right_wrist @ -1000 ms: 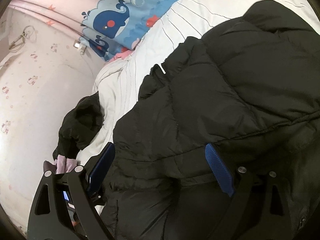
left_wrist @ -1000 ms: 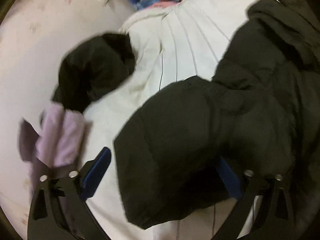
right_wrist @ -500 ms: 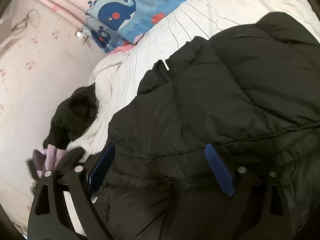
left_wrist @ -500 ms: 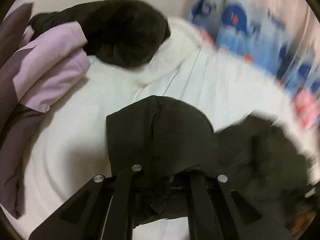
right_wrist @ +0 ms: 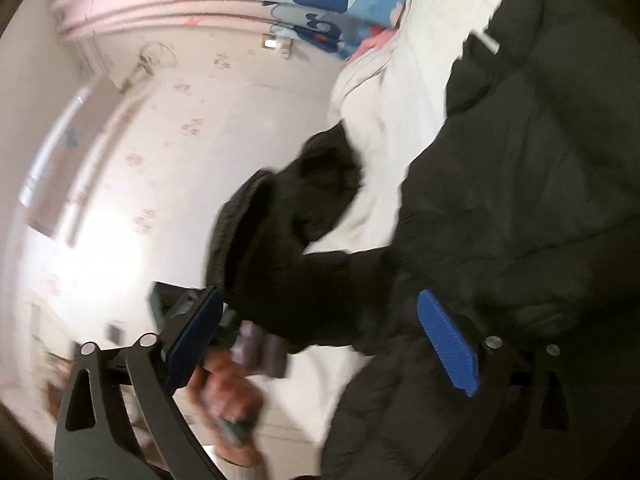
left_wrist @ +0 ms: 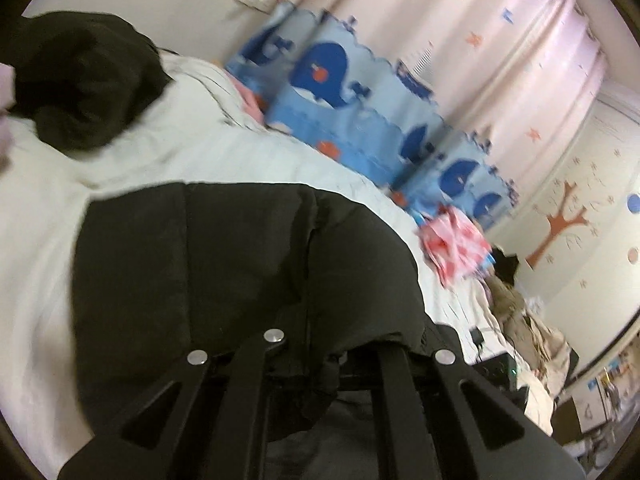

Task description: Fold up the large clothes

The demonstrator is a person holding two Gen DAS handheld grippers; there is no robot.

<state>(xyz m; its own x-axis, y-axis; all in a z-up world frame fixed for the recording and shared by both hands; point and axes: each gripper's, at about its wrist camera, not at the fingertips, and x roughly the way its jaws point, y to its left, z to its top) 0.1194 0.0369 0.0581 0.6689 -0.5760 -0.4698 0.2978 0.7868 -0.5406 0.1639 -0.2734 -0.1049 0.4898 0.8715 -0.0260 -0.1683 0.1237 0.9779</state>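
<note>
Since a second ago the left gripper has snapped closed, pinching a fold of the black puffer jacket above the white bed — right gripper jaws just widened, spread wide, gripping nothing.

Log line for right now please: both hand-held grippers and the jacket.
left hand-held gripper: shut on jacket sleeve, lifted | right hand-held gripper: open, over jacket | jacket: on bed, unfolded
</note>
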